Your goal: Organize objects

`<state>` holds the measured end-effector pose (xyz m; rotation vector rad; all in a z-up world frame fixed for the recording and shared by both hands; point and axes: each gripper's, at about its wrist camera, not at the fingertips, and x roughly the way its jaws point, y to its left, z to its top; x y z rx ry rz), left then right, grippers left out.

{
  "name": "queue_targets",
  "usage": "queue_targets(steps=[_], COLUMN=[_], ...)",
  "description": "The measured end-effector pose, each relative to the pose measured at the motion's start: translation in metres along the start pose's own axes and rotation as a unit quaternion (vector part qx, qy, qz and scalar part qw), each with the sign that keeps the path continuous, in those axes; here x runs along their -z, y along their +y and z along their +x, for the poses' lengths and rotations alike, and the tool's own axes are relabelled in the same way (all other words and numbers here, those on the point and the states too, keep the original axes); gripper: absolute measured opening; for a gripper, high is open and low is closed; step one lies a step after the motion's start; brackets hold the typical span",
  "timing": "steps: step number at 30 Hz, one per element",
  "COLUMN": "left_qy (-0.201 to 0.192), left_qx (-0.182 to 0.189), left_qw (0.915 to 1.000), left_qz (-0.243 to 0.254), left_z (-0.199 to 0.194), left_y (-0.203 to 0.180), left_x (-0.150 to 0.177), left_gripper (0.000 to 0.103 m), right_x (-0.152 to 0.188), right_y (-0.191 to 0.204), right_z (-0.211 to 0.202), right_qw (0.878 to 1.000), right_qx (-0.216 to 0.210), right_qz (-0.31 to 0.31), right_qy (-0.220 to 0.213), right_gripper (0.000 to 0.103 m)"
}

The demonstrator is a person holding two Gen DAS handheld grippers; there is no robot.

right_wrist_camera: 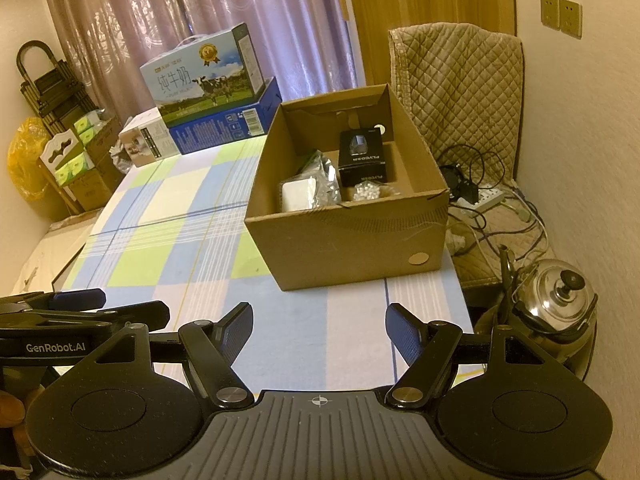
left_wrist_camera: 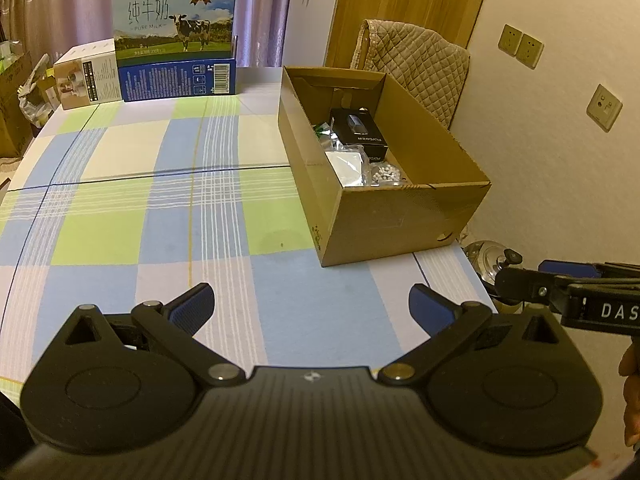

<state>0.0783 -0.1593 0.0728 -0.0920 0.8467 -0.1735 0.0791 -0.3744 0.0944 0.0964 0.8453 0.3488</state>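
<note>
Inside the cardboard box (right_wrist_camera: 352, 248) lies a black carton (right_wrist_camera: 362, 156); both grippers' jaws gape empty.

tablecloth (left_wrist_camera: 160, 200): blue, green, cream checks | cardboard box (right_wrist_camera: 352, 240) on it: plain brown | small box (right_wrist_camera: 362, 156) inside: black | curtain (right_wrist_camera: 240, 12) behind: mauve

Left gripper (left_wrist_camera: 311, 307) over checked desk (left_wrist_camera: 160, 208), jaws spread wide, nothing between. Open cardboard box (left_wrist_camera: 384, 216) ahead right on desk, holding black box (left_wrist_camera: 360, 130), white packet (left_wrist_camera: 347, 168), bag of white beads (left_wrist_camera: 386, 174). Milk carton (left_wrist_camera: 174, 16) at far edge. Right gripper (left_wrist_camera: 560, 280) beside, at right edge.
</note>
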Motion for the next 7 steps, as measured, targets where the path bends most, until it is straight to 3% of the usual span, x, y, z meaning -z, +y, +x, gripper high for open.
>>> queue_targets(steps=[7], left_qy=[-0.012], left_qx=[0.013], left_qw=[0.9998], left_qz=[-0.009], left_z=[-0.0037], left_y=[0.0033], left_x=[0.0009], left_gripper=[0.102], right_x=[-0.0005], right_y=[0.0002], right_z=[-0.0004], right_qw=[1.000], right_qx=[0.000], right_qz=[-0.001], right_qy=[-0.001], right_gripper=[0.071])
